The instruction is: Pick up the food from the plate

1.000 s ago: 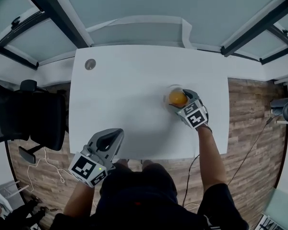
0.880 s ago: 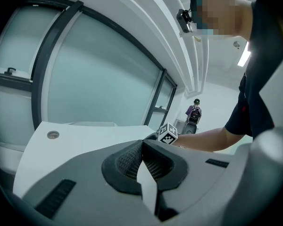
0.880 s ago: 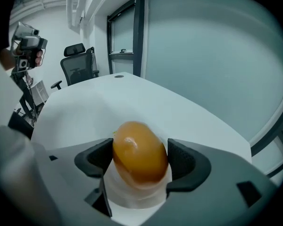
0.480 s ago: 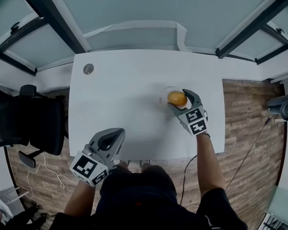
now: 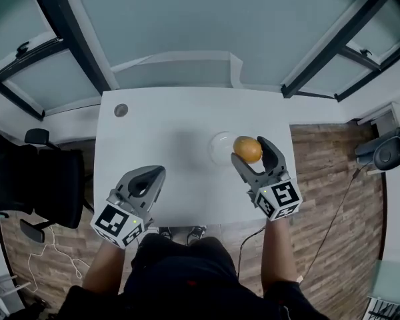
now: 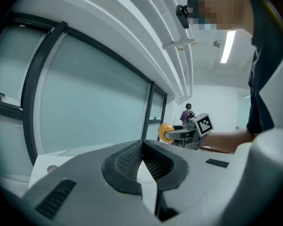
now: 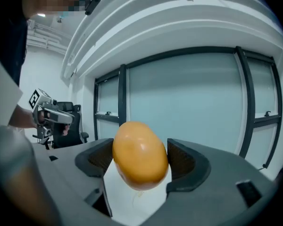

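Note:
The food is a smooth orange, egg-shaped piece (image 5: 247,149), held between the jaws of my right gripper (image 5: 251,152) and lifted off the table. In the right gripper view it (image 7: 140,154) fills the gap between the two dark pads. A pale round plate (image 5: 221,147) lies on the white table (image 5: 167,125) just left of the food and holds nothing that I can see. My left gripper (image 5: 149,182) hovers at the table's near left edge with its jaws closed together and nothing between them (image 6: 142,161).
A small round grommet (image 5: 121,110) sits in the table's far left corner. A black office chair (image 5: 33,179) stands left of the table. Glass partitions with dark frames rise behind the table. Wooden floor lies to the right.
My right gripper has risen and pulled back toward me with the orange food, lifting it off the plate. The left gripper stayed near the table's front left edge.

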`<state>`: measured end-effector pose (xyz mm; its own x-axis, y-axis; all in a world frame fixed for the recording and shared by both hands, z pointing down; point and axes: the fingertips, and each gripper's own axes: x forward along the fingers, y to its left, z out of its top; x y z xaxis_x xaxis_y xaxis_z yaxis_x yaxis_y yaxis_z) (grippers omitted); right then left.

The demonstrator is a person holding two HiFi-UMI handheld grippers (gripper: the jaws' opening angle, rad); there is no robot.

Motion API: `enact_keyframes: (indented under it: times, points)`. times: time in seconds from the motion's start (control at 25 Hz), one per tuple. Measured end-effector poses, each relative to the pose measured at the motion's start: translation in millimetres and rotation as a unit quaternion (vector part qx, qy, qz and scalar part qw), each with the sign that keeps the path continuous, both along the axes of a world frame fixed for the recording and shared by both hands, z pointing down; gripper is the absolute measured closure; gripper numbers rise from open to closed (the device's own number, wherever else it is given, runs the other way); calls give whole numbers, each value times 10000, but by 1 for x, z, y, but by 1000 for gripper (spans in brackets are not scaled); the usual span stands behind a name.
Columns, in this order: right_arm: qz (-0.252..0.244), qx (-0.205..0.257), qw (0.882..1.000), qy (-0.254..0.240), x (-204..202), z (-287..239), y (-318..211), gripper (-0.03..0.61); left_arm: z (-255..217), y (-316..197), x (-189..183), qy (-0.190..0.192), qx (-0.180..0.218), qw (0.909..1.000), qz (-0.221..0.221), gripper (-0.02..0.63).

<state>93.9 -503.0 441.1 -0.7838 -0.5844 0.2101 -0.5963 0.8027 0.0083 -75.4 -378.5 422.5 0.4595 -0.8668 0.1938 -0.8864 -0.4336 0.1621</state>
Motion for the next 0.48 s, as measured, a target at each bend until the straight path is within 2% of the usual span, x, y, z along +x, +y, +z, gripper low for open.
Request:
enact_keyframes:
  times: [0.12,0.28,0.48]
  points:
    - [156,284,9988,-366,9,-43,25,207,-27,-1,-11,-91,348,9994,4,594]
    - [485,712,9945,-595,21,-92,53,207,-58,1,-21,-143,671,9976,50,594]
    - [693,975,9888,-890,34,-129,84,207,-87,7,-12,-165,988,9947,215,594]
